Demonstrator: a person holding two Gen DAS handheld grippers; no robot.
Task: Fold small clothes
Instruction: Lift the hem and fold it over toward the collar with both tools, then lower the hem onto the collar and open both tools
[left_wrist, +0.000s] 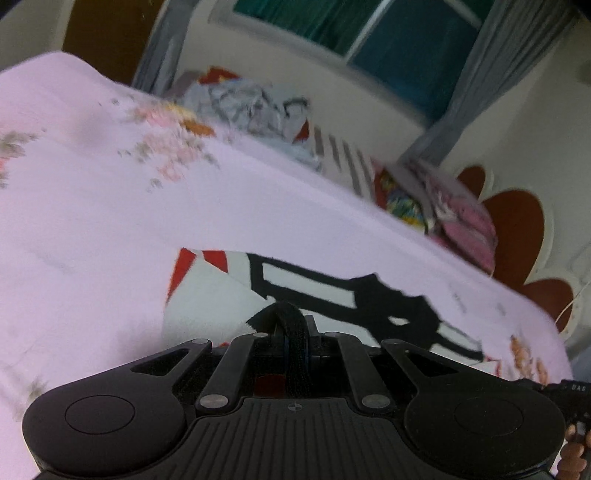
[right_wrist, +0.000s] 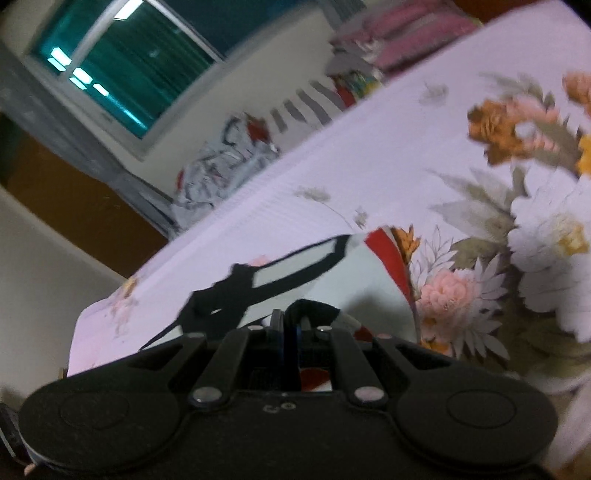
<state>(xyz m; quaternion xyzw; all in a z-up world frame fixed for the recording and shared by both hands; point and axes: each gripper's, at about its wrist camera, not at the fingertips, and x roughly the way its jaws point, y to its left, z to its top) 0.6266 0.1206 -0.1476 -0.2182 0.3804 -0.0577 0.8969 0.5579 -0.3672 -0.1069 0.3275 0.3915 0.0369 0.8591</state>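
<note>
One held garment (left_wrist: 236, 295), two grippers (left (left_wrist: 291, 325), right (right_wrist: 286, 325))

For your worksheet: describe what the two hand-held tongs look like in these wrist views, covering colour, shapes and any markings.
Both tongs are matt black. The left tongs have two round discs joined by slim bars with silver rivets, a ribbed plate bearing a small crosshair mark, and a black fabric strap up the middle. The right tongs share that build, but their plate is smooth with small embossed characters, and blue shows between the fingers.

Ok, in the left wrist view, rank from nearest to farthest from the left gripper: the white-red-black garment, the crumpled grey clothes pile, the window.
1. White-red-black garment: pinched in the left gripper, spread just ahead.
2. Crumpled grey clothes pile: far edge of the bed.
3. Window: on the wall behind.
</note>
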